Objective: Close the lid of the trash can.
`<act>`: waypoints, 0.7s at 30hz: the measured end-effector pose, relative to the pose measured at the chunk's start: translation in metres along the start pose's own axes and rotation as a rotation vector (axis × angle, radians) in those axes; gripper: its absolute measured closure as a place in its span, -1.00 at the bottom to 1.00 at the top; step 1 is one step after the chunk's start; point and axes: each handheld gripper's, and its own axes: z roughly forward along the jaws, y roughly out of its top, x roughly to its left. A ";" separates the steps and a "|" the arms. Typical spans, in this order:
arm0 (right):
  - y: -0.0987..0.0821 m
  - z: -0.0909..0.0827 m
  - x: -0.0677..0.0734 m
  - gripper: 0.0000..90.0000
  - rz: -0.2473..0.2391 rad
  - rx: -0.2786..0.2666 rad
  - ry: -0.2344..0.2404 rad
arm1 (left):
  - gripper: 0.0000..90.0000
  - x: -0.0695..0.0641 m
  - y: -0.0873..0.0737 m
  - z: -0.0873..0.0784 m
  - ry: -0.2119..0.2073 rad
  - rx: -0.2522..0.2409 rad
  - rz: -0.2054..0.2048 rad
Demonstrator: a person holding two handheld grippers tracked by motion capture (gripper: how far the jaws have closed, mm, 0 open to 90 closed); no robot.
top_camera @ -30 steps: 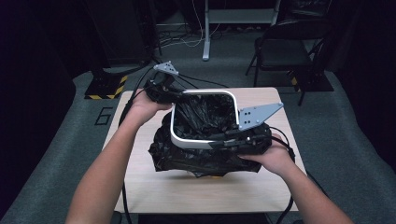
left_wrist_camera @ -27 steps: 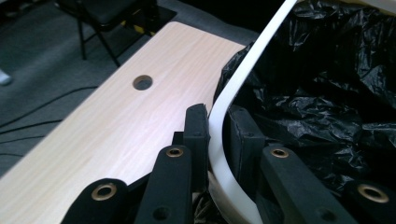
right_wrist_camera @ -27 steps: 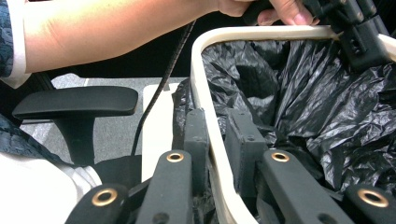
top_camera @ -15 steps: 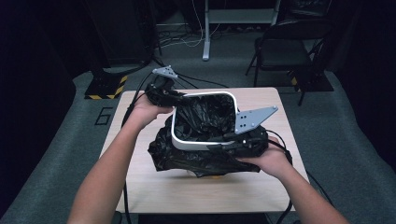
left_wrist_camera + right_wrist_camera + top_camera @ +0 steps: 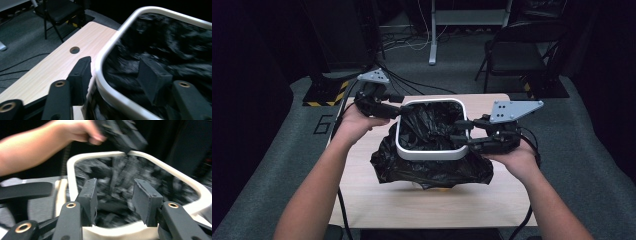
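A white-rimmed bin (image 5: 430, 154) lined with a black bag (image 5: 432, 172) stands on the wooden table (image 5: 362, 195); the bag's loose edge hangs over the outside. My left gripper (image 5: 397, 111) is at the bin's far left corner. Its jaws have just been opening and straddle the rim (image 5: 172, 17) without pressing it, one outside and one over the bag (image 5: 175, 42). My right gripper (image 5: 459, 131) is at the bin's right side. It too has just been opening, and its jaws stand apart above the near rim (image 5: 190, 182), with nothing gripped.
A round hole (image 5: 74, 50) sits in the table near its far edge. A black folding chair (image 5: 517, 50) and a desk leg (image 5: 432, 30) stand on the grey carpet behind, with cables across the floor. The table's front strip lies bare.
Both grippers' jaws have opened and let go of the bag at the rim. Both hands have drawn slightly outward from the bin.
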 end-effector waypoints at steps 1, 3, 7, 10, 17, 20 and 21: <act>-0.002 0.000 -0.003 0.19 0.003 0.007 -0.017 | -0.06 -0.001 -0.003 -0.002 -0.016 -0.008 0.000; -0.008 0.001 -0.007 0.19 0.008 0.025 -0.024 | -0.09 -0.003 -0.011 -0.005 -0.033 -0.012 -0.011; -0.015 0.003 -0.010 0.19 0.014 -0.009 -0.015 | -0.13 -0.001 -0.023 -0.004 -0.069 -0.026 -0.034; -0.018 0.005 -0.011 0.20 0.018 -0.029 -0.013 | -0.14 0.001 -0.026 -0.003 -0.086 -0.043 -0.052; -0.032 0.004 -0.018 0.45 0.106 -0.118 0.007 | -0.13 0.000 -0.024 -0.001 -0.077 -0.034 -0.032; -0.033 0.005 -0.016 0.48 0.089 -0.121 -0.014 | -0.13 0.000 -0.024 -0.001 -0.075 -0.032 -0.036; -0.033 0.005 -0.015 0.52 0.086 -0.114 -0.023 | -0.13 0.000 -0.024 -0.001 -0.074 -0.032 -0.039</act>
